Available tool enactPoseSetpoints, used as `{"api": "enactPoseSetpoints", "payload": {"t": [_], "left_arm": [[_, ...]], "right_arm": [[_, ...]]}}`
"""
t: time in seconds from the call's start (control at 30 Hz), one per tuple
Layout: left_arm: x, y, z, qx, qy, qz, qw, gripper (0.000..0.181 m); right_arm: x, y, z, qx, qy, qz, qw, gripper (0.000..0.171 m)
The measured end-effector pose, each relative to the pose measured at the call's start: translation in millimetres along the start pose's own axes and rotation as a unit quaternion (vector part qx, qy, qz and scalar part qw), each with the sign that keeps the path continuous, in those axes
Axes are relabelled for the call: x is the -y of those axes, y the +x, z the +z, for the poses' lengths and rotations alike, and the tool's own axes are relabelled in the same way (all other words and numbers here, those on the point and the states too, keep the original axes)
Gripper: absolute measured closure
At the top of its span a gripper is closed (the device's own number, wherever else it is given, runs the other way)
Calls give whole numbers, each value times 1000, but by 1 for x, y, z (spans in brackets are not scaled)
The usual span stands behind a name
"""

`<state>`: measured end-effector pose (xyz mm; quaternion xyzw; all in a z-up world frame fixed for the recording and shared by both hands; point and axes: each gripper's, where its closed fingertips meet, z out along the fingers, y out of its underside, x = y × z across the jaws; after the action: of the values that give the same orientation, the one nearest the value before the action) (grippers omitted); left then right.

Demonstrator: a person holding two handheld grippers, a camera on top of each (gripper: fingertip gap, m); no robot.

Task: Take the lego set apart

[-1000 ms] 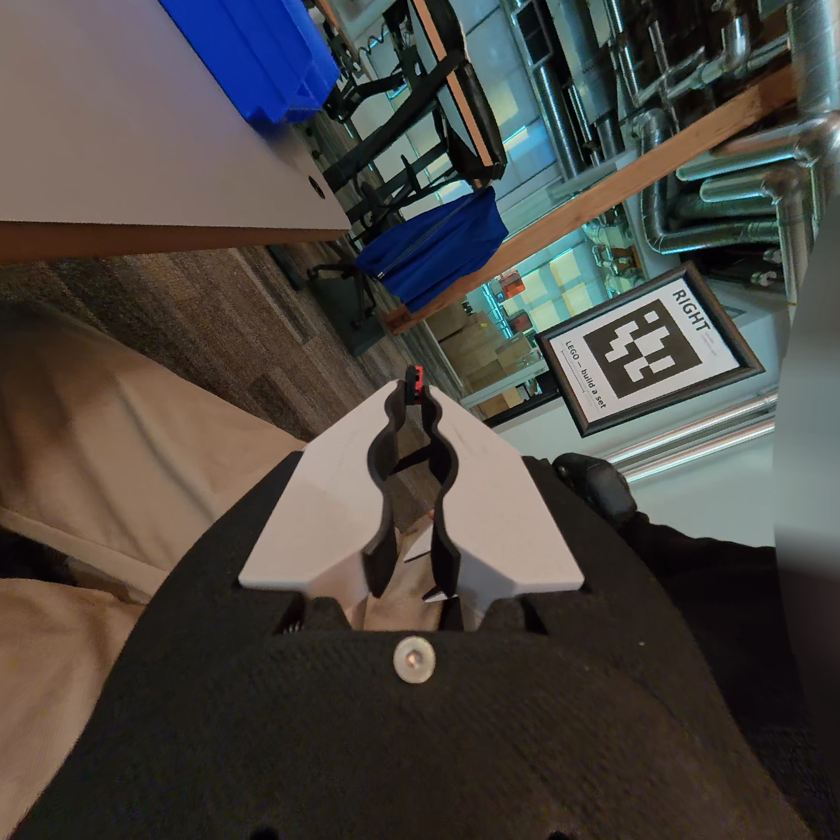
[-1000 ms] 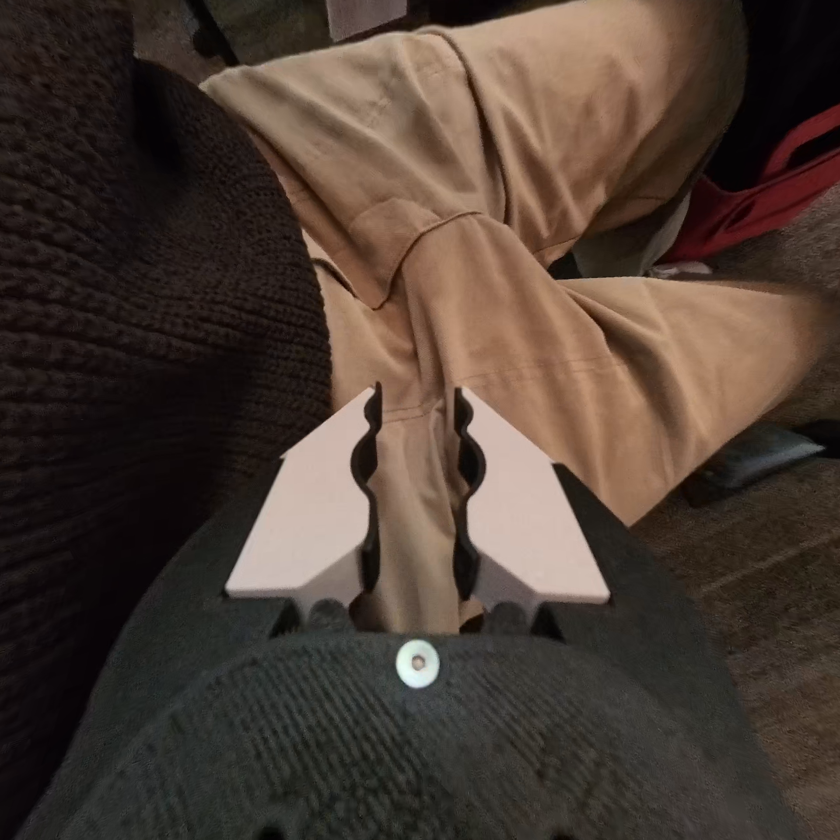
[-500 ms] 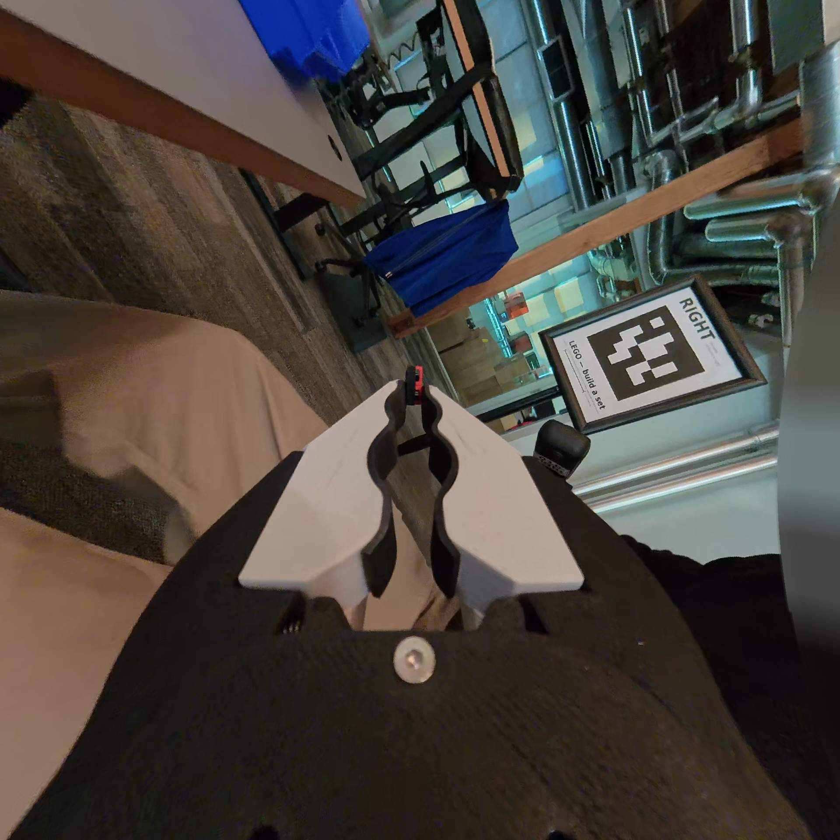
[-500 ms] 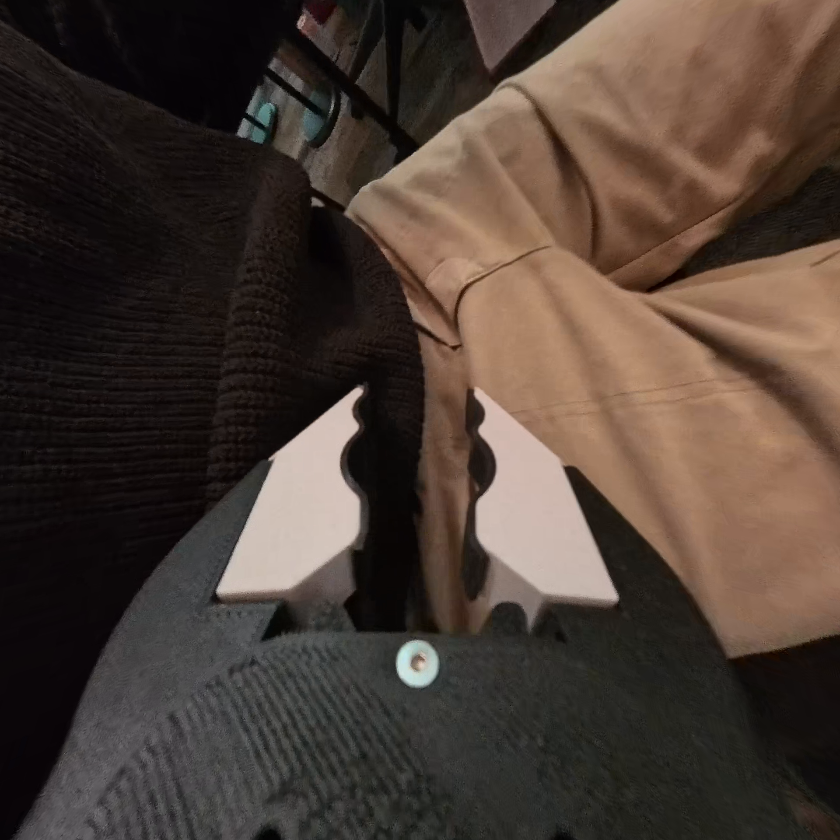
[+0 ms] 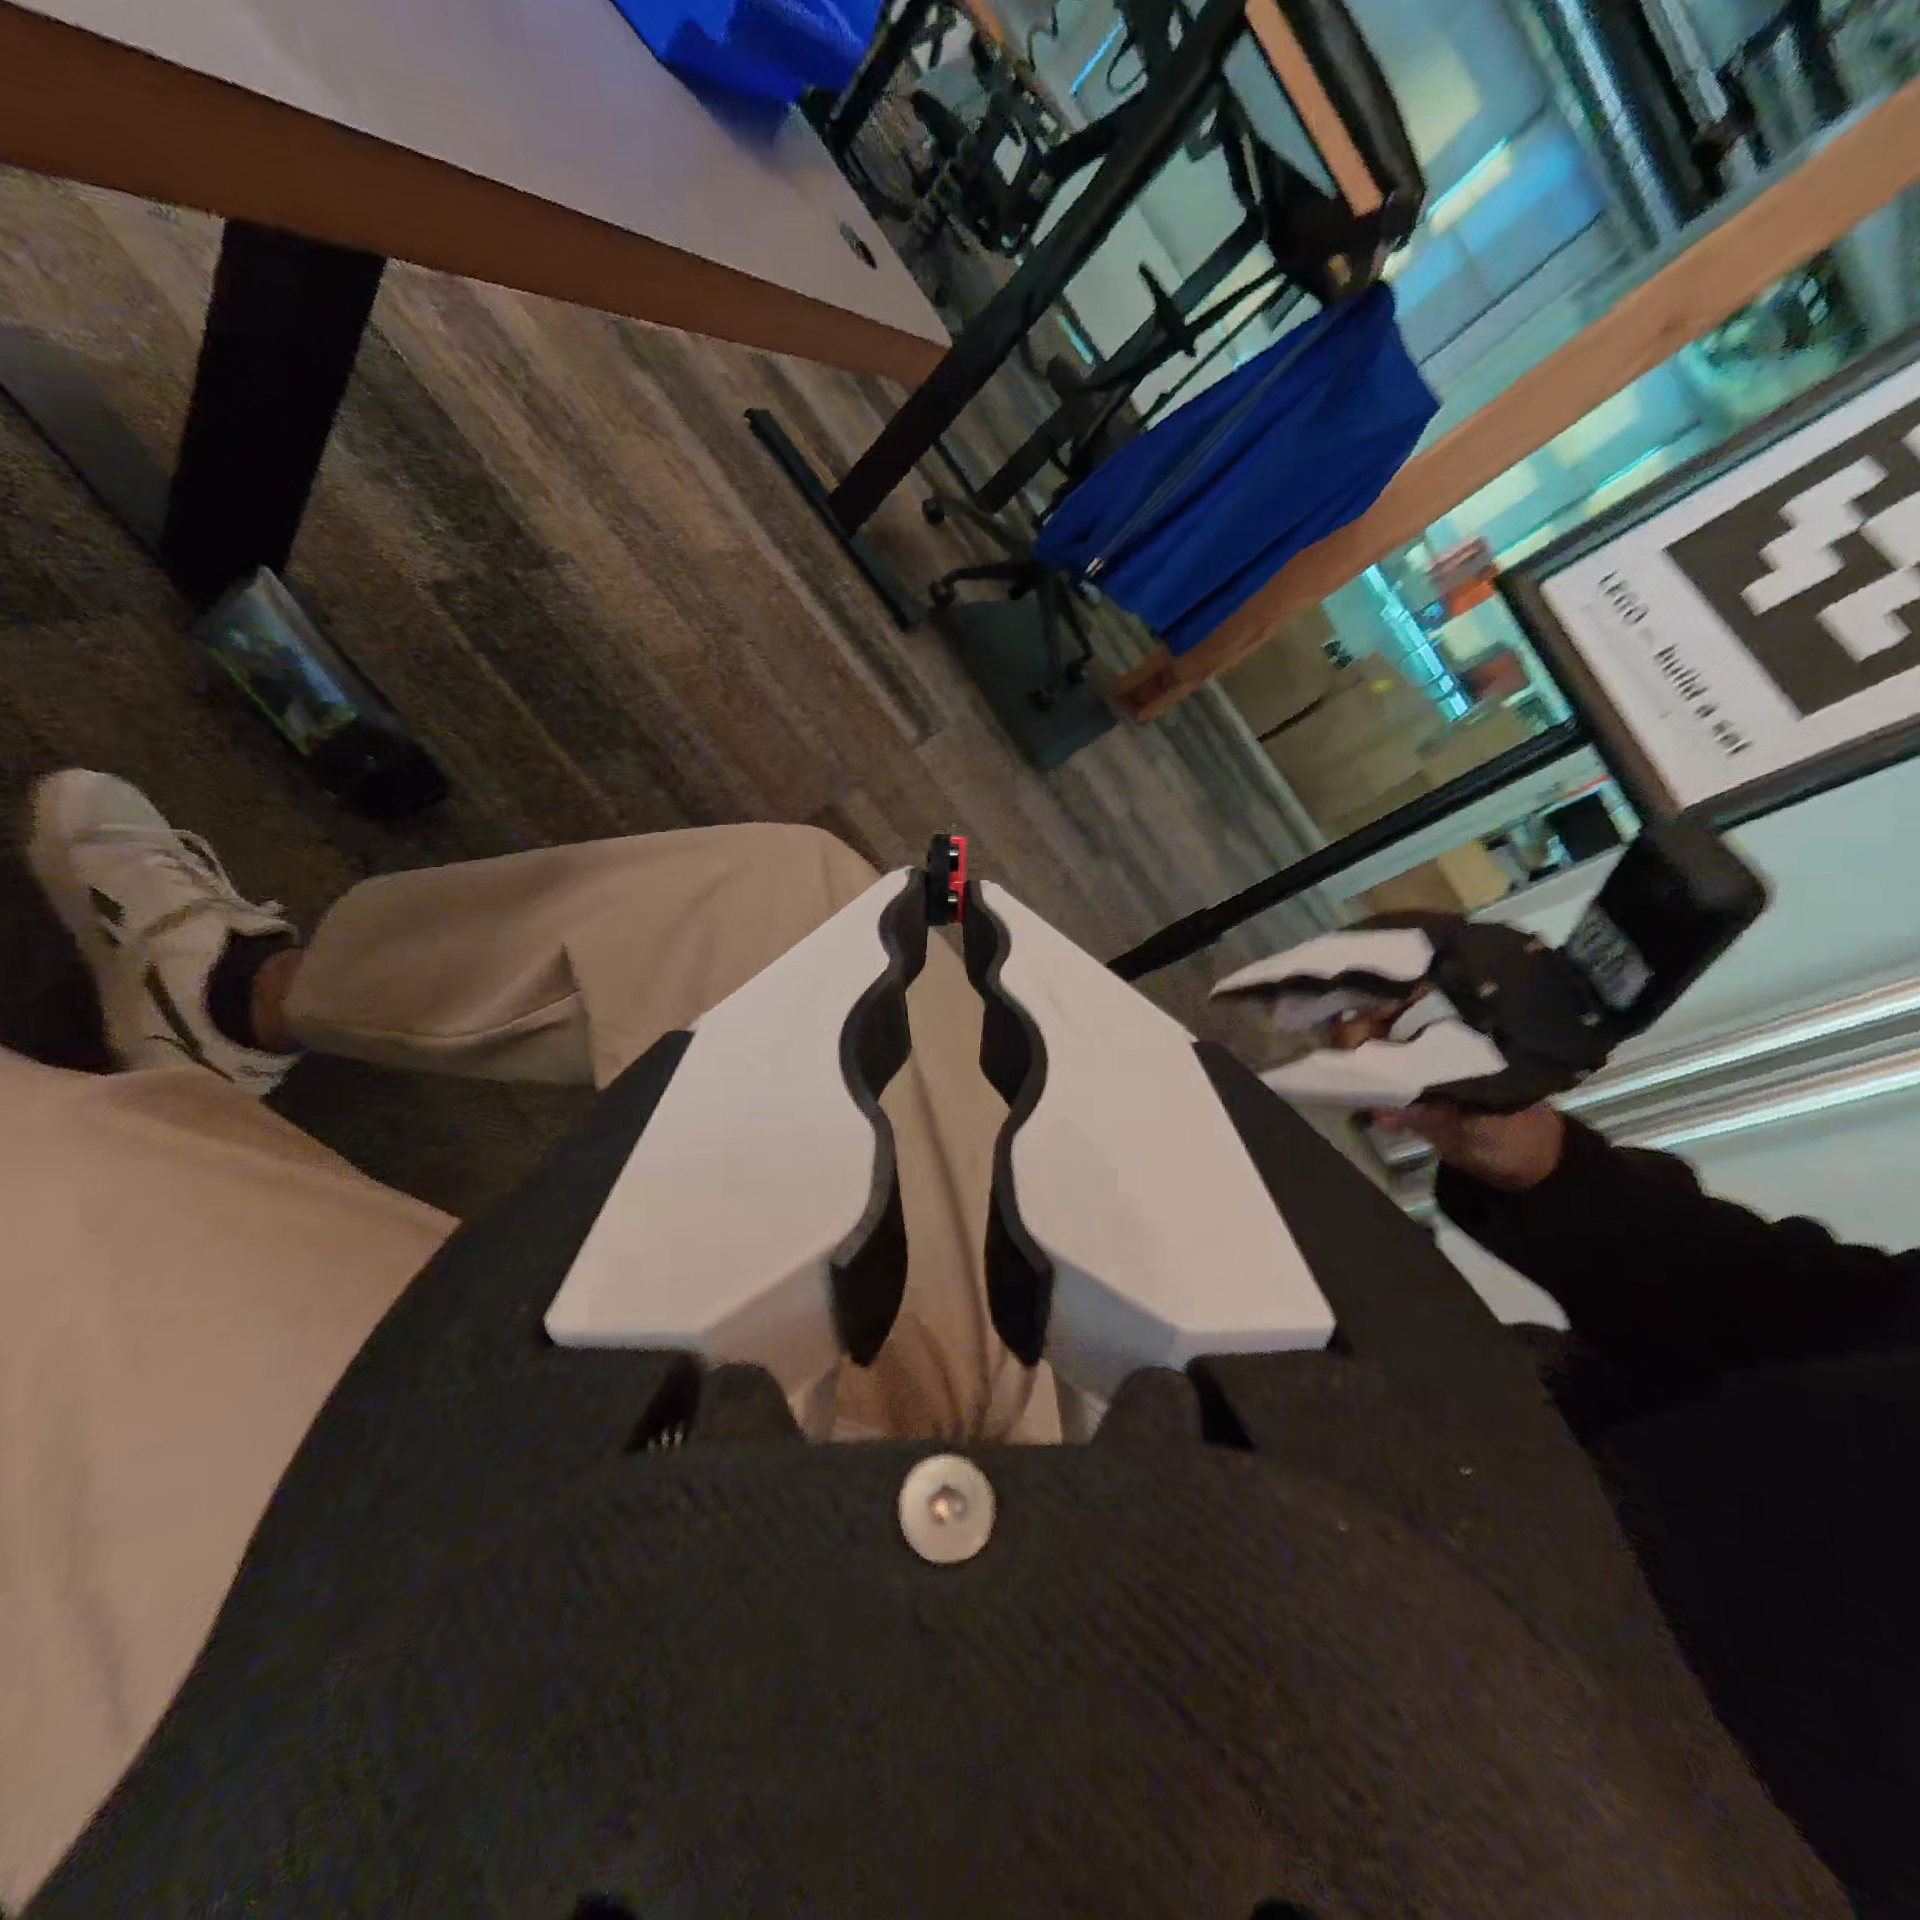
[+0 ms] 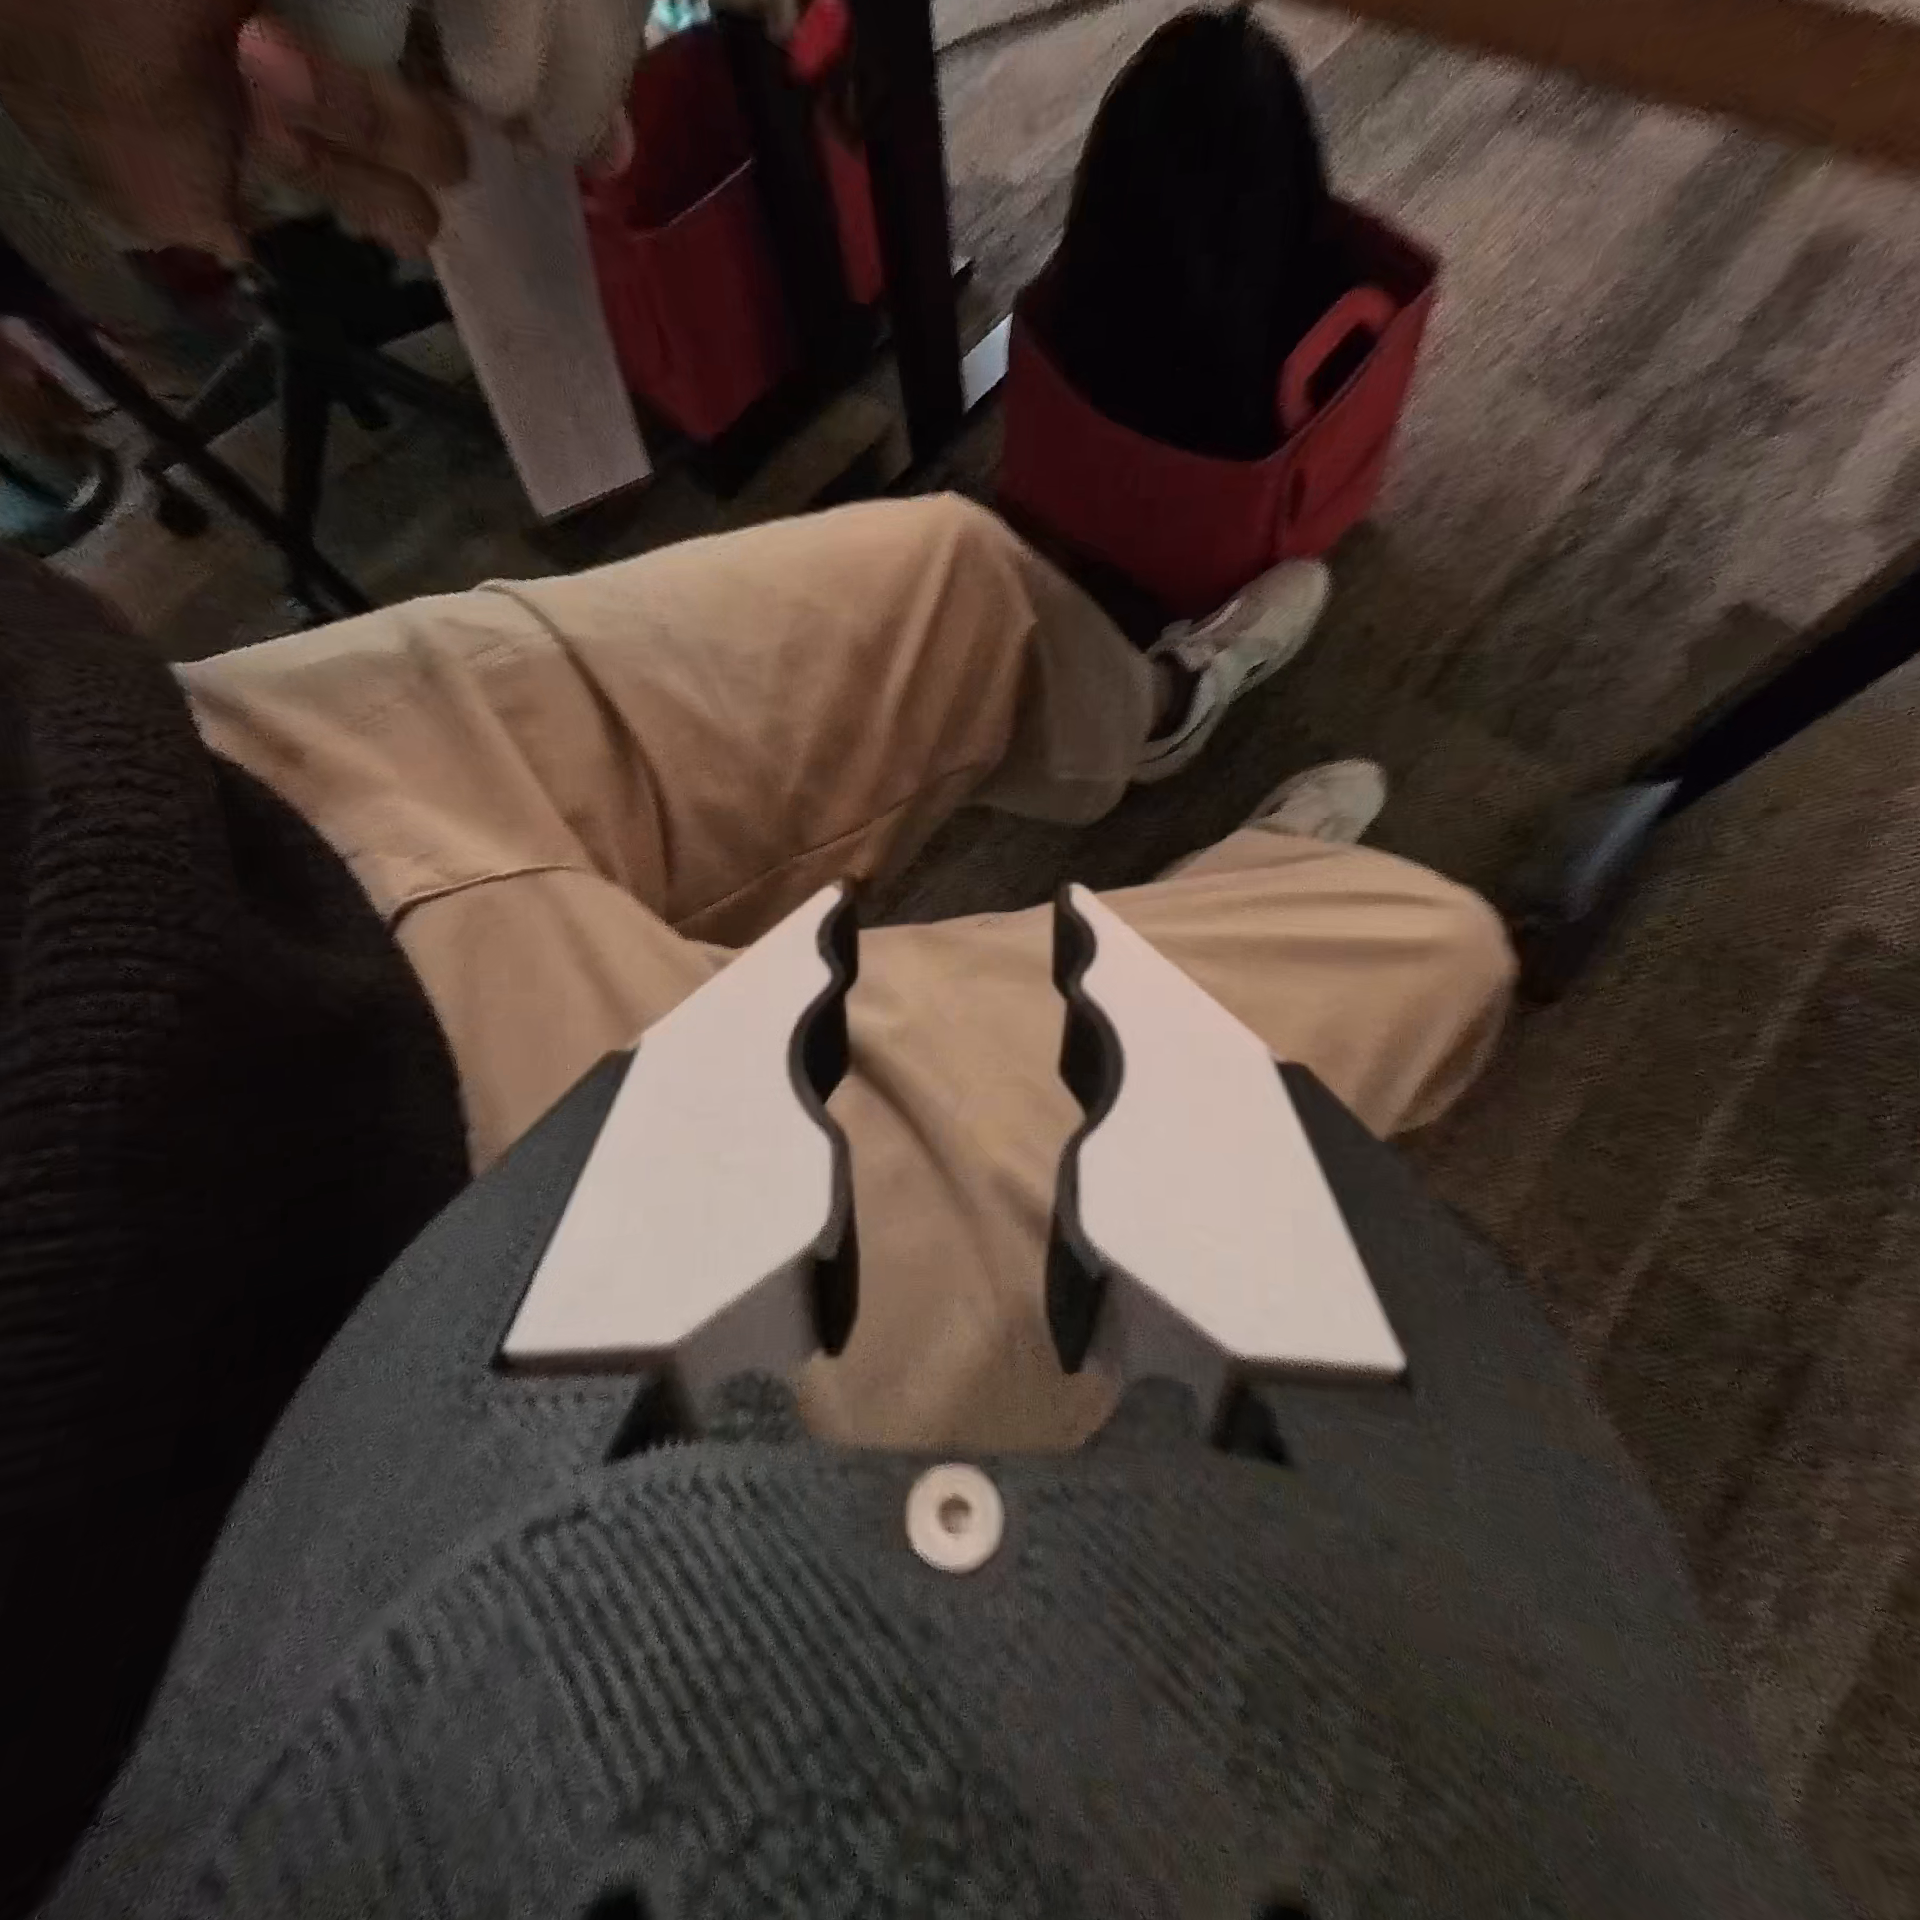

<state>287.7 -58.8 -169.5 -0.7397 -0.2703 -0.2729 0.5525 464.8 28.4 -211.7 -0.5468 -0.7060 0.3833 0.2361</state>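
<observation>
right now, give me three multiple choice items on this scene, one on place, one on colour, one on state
1. Where is the small lego piece?
A. on the floor
B. pinched at the tips of the left tongs
C. in the red bin

2. What colour is that piece?
A. red and black
B. yellow
C. white

3. How are the right tongs?
A. shut on a brick
B. open and empty
C. shut on cloth

Answers: 1 B, the piece sits between the left fingertips. 2 A, red with a black side shows. 3 B, a wide gap shows only the tan trousers beyond.
</observation>
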Motion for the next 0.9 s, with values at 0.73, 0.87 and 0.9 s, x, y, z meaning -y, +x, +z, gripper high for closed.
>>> {"api": "enactPoseSetpoints", "payload": {"t": [0.73, 0.87, 0.9], "left_arm": [[-41, 53, 8, -64, -76, 100, 990, 178], [-44, 54, 11, -75, -81, 76, 991, 178], [-45, 55, 11, -77, -84, 75, 991, 178]], "right_arm": [[52, -1, -44, -39, 115, -28, 992, 112], [8, -112, -28, 305, -12, 67, 950, 109], [-9, -126, -26, 340, -67, 74, 935, 110]]}}
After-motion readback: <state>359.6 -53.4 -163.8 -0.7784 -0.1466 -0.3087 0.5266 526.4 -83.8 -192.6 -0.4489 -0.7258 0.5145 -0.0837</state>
